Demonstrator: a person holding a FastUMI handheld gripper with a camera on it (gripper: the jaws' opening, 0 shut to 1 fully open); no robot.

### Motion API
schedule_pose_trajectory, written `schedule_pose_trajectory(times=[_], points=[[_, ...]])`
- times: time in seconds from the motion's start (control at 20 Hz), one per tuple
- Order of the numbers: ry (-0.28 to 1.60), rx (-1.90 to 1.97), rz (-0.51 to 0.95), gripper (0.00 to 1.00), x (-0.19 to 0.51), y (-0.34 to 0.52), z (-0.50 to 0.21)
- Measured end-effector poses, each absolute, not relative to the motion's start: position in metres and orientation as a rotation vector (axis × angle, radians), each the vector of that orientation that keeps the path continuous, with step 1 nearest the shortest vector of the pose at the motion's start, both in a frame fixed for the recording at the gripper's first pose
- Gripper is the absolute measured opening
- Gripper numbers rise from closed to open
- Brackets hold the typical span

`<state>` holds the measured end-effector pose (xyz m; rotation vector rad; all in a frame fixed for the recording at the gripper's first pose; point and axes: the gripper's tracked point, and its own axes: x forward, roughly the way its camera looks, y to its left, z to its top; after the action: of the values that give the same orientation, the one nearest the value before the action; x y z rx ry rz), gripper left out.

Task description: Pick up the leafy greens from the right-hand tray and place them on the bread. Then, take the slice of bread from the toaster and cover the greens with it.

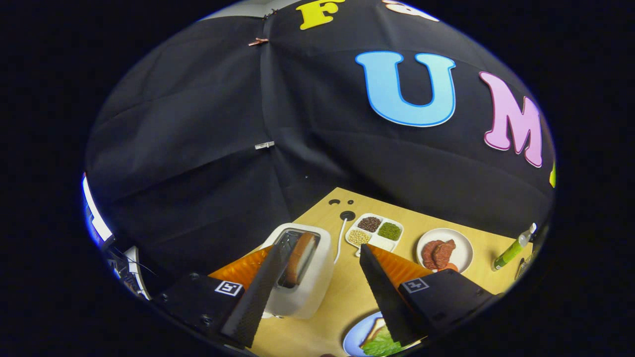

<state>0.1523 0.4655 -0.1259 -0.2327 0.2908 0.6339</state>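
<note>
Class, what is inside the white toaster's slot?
One brown-crusted bread slice stands in the white toaster, top protruding; its lower part is hidden. The gripper jaws are open, holding nothing.

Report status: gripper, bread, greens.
Hand-held gripper open, empty, near the toaster. Bread slice standing in its slot. Greens already on plate. Nothing in the way.

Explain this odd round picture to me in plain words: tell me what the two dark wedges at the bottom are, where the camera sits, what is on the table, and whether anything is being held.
The camera rides on a hand-held gripping tool and looks forward along its two fingers; those are the wedges. They stand open and hold nothing.

On the wooden table, a white toaster sits between the fingers with a bread slice standing in its slot. Beyond it lies a divided tray of beans, and next to that a plate of red meat and a green bottle. Close by the right-hand finger is a blue plate with bread and leafy greens on it.
</note>
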Motion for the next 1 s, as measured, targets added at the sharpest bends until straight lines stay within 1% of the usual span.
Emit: schedule_pose_trajectory(times=[0.2,0.5,0.55,0.85,0.95,1.0], points=[[0.352,-0.275,0.63,1.0,0.165,0.492,-0.161],[0.392,-0.309,0.589,1.0,0.184,0.505,-0.191],[0.404,-0.308,0.584,0.94,0.184,0.507,-0.196],[0.407,-0.334,0.521,0.4,0.192,0.506,-0.204],[0.434,-0.332,0.523,0.21,0.191,0.512,-0.209],[0.438,-0.327,0.509,0.19,0.192,0.508,-0.207]])
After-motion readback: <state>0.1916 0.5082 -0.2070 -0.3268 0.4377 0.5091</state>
